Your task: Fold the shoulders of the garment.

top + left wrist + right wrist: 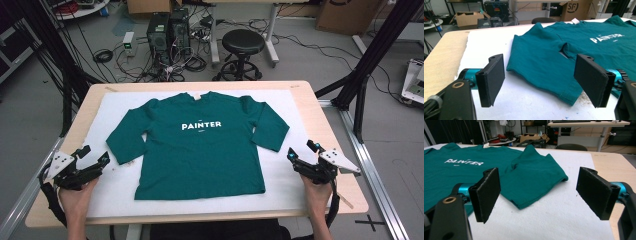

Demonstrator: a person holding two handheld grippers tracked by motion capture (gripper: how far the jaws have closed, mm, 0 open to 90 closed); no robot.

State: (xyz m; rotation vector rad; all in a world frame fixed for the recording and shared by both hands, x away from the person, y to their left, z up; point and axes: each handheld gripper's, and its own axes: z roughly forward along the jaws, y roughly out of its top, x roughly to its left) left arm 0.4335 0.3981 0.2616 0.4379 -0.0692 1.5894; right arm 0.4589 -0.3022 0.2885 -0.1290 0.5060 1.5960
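A dark green long-sleeved shirt (200,145) with white lettering lies flat, face up, on the white cloth (120,185) that covers the table. My left gripper (95,156) rests at the table's front left, open and empty, a short way from the cuff of the shirt's left sleeve (541,67). My right gripper (301,151) sits at the front right, open as well, with the other sleeve's cuff (536,182) lying ahead between its jaws but not touched. A hand holds each gripper from below.
The wooden table (320,120) shows bare edges left and right of the cloth. Beyond the far edge stand a black stool (243,47), computer towers (167,30) and tangled cables. Black frame legs (370,60) rise at the right.
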